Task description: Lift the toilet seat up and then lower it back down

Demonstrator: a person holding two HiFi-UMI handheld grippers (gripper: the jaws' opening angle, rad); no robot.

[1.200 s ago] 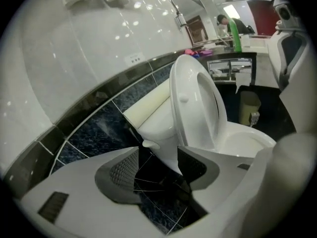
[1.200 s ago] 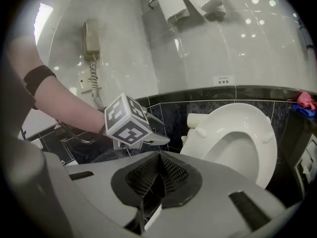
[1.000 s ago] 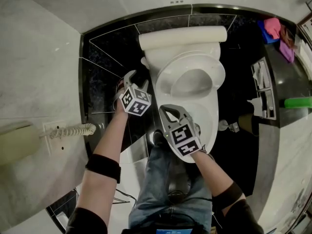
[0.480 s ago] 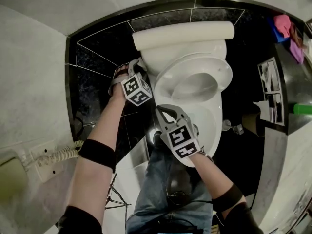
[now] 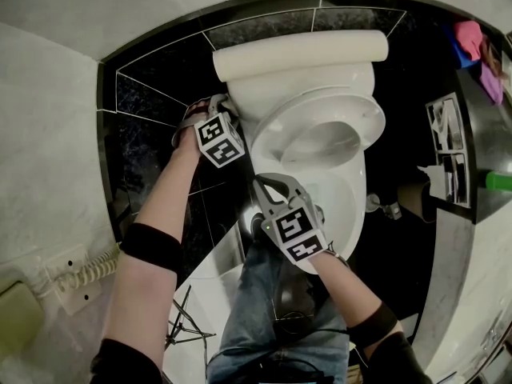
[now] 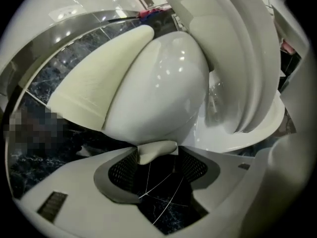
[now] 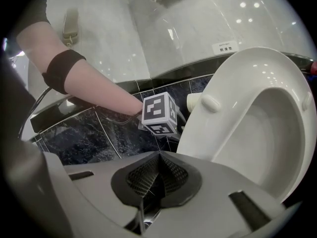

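Main worry imo: the left hand-held gripper (image 6: pixel 157 155) only has a tiny bite on the toilet seat (image 5: pixel 320 130). Its jaws are pinched fairly narrow onto a small pale lip at the seat's left edge, right up by the hinge side, and that's all that's holding it. The seat is tipped partway up off the bowl (image 5: pixel 340 206), not yet leaning on the tank (image 5: pixel 300 54).

That plastic looks glossy and slick, so if the grip slides off the lip the seat prob drops and slams on the porcelain. Lifting from one side so near the hinge also means poor leverage and some twist on the hinges, esp if the wrist angle drifts. Going too fast the other way could bang it into the tank.

The right hand-held gripper (image 7: pixel 157 177) is no backup atm. Its jaws are closed together w/ nothing in them, and it hangs by the front left of the bowl, apart from the seat. If it sits under the seat's path when the seat goes down, it could get clipped, so I'd move it clear or use it to steady the front edge.

Writing: not much tbh. There's a small white label (image 7: pixel 222 47) on the wall above the dark tile band, but the print is too small to read. The marker cube (image 7: pixel 158 114) on the left one only has black/white square patterns, no text. No brand visible on the toilet from any view.
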